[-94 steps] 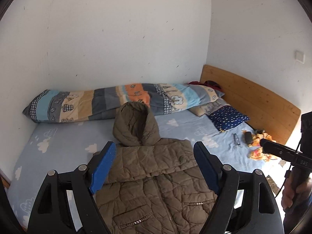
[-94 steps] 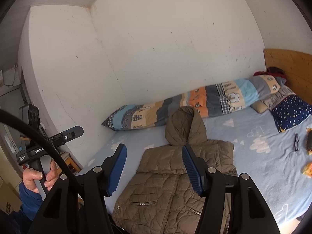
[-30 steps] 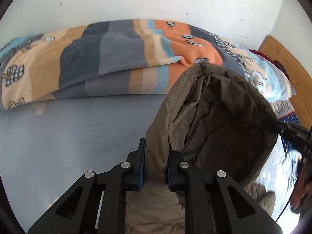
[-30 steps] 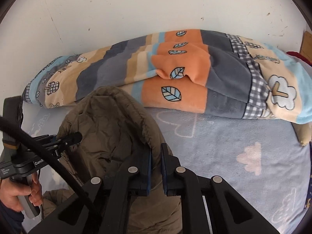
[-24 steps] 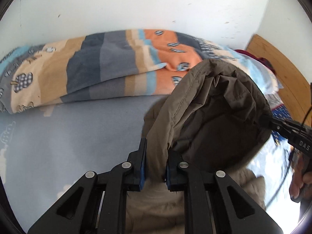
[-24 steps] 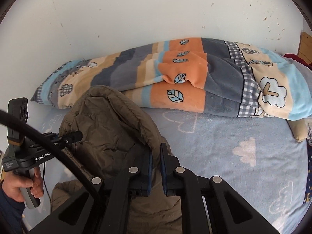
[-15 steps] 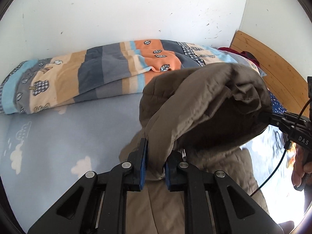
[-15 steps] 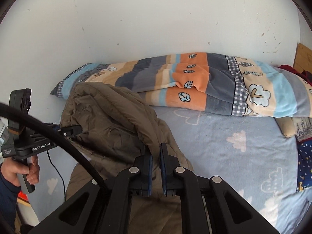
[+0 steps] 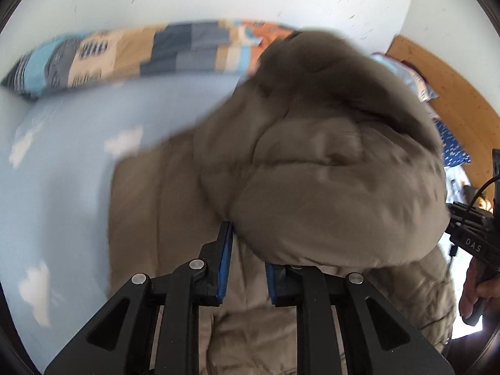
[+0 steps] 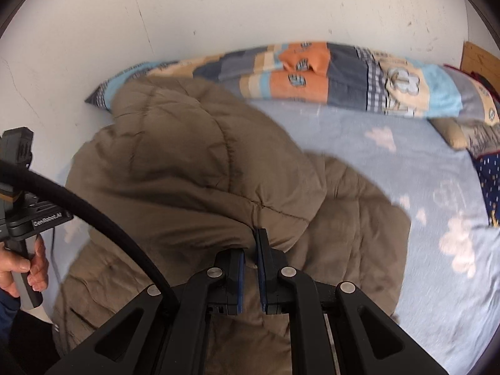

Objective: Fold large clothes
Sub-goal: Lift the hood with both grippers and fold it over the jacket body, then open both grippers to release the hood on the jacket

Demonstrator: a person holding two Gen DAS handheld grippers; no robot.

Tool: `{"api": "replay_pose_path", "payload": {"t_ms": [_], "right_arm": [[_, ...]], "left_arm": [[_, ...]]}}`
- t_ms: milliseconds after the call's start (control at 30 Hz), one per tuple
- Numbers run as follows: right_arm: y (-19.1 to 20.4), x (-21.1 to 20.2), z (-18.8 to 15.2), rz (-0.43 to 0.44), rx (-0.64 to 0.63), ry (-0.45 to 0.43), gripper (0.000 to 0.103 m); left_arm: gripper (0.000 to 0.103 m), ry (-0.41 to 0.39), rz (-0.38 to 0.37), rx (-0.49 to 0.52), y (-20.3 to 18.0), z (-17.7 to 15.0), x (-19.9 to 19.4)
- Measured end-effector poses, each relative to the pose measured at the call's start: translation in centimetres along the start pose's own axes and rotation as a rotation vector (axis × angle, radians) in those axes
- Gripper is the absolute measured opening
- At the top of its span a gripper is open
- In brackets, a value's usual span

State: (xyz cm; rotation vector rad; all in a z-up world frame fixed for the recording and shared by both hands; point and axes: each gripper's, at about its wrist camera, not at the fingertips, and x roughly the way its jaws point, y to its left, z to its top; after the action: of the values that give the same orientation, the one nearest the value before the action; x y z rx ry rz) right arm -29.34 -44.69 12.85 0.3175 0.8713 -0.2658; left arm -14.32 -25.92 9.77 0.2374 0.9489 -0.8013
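A brown quilted hooded jacket (image 9: 175,193) lies on the bed's light blue sheet (image 9: 62,156). Its hood (image 9: 328,156) is lifted and turned over toward the jacket's body. My left gripper (image 9: 248,250) is shut on the hood's left edge. In the right wrist view the hood (image 10: 193,162) also hangs over the jacket body (image 10: 353,234), and my right gripper (image 10: 251,250) is shut on the hood's right edge. Each gripper shows in the other's view, the right one (image 9: 475,231) at the far right and the left one (image 10: 22,212) at the far left.
A striped rolled duvet (image 10: 328,75) lies along the white wall at the back. A navy spotted pillow (image 10: 487,184) and a wooden headboard (image 9: 443,93) are at the right. Small items lie on the sheet near the headboard (image 9: 462,187).
Both grippers, shut on the hood's edges, have pulled the hood up and toward me, over the jacket's body. The hood now covers the upper chest.
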Motion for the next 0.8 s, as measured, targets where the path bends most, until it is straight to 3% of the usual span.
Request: {"api": "replay_pose_path", "payload": {"t_ms": [100, 167, 233, 333, 433, 533, 700, 800], "right_arm": [[-0.7, 2.7, -2.9, -0.031, 0.026, 0.045, 0.008], [-1.0, 3.6, -4.0, -0.037, 0.043, 0.049, 0.009], [-1.1, 3.2, -4.2, -0.042, 0.060, 0.037, 0.011], [-1.1, 1.5, -4.2, -0.038, 0.046, 0.056, 0.020], [-1.4, -0.8, -5.1, -0.005, 0.059, 0.070, 0.020], [-1.7, -3.9, -5.7, 0.022, 0.085, 0.047, 0.020], [-2.2, -7.6, -3.4, 0.103, 0.182, -0.049, 0.020], [-1.5, -8.5, -0.6, 0.133, 0.208, -0.089, 0.020]], "left_arm": [[0.021, -0.005, 0.023, -0.030, 0.1, -2.1, 1.3], [0.034, -0.023, 0.046, -0.015, -0.5, -2.7, 0.8], [0.066, -0.026, 0.068, 0.024, -1.1, -3.1, 0.0], [0.068, -0.038, 0.099, 0.110, -1.6, -4.1, -2.2], [0.068, -0.033, 0.084, 0.129, -1.1, -5.0, -4.5], [0.068, -0.075, 0.066, 0.128, -1.0, -4.6, -7.6], [0.068, -0.143, 0.034, 0.116, -2.6, 0.7, -11.2], [0.070, -0.133, 0.034, 0.122, -4.2, 4.6, -10.7]]}}
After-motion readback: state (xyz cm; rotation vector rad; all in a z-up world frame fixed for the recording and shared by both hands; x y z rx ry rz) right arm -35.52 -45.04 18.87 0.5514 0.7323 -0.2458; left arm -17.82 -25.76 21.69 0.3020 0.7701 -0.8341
